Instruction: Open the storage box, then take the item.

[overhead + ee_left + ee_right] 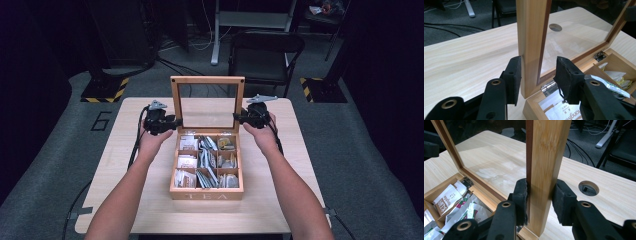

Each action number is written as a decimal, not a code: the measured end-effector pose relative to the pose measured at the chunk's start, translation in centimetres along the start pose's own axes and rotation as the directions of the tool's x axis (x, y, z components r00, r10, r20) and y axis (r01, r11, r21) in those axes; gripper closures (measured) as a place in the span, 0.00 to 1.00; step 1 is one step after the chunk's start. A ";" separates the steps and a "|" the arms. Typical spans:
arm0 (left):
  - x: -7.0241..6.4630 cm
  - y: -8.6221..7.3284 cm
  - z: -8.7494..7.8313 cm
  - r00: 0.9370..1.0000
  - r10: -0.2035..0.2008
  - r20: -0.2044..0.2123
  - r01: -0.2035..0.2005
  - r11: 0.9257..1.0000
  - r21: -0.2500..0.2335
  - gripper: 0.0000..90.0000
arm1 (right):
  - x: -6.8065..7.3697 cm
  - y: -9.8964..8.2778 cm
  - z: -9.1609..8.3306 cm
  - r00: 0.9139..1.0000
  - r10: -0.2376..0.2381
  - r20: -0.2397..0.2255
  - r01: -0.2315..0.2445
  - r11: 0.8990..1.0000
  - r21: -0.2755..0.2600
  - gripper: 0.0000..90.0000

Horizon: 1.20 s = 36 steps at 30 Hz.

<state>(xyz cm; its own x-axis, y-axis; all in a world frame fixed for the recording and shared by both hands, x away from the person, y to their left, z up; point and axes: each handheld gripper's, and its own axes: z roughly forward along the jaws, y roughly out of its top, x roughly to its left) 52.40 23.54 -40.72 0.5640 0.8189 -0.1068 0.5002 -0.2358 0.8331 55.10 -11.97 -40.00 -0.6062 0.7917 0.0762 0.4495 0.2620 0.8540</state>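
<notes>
A wooden tea box (206, 194) stands open mid-table, its compartments full of tea bags (207, 165). Its glass-paned lid (207, 80) stands upright at the back. My left gripper (176, 121) straddles the lid's left rail (530, 30). In the left gripper view its jaws (538, 75) are open: the outer pad (516, 75) rests against the wood and the inner pad (566, 77) stands off the glass side. My right gripper (239, 117) is shut on the lid's right rail (547, 150), with both pads of its jaws (541, 195) against the wood.
The light wooden table (125, 190) has a round cable hole (588, 188) to the right of the lid. A black folding chair (265, 50) stands behind the table. Cables trail off the left edge. Small metal hinges (547, 88) join lid and box.
</notes>
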 end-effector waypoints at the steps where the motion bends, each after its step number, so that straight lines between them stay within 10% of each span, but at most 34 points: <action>1: 0.0 0.0 -0.1 1.000 0.001 0.001 -0.001 1.000 0.002 0.62 | 0.0 0.0 0.0 1.000 0.001 -0.001 -0.001 1.000 0.001 0.73; 36: -0.3 -2.1 -2.0 1.000 0.006 0.021 -0.006 1.000 -0.016 0.59 | -1.1 0.5 1.7 0.998 0.062 -0.006 -0.062 0.998 0.030 0.71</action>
<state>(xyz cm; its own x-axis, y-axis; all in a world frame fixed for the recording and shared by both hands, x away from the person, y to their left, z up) 49.91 24.84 -41.34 0.5810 0.8060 -0.1130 0.4863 -0.2324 0.8423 57.12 -11.81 -40.47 -0.5810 0.8031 0.1321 0.5056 0.2290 0.8318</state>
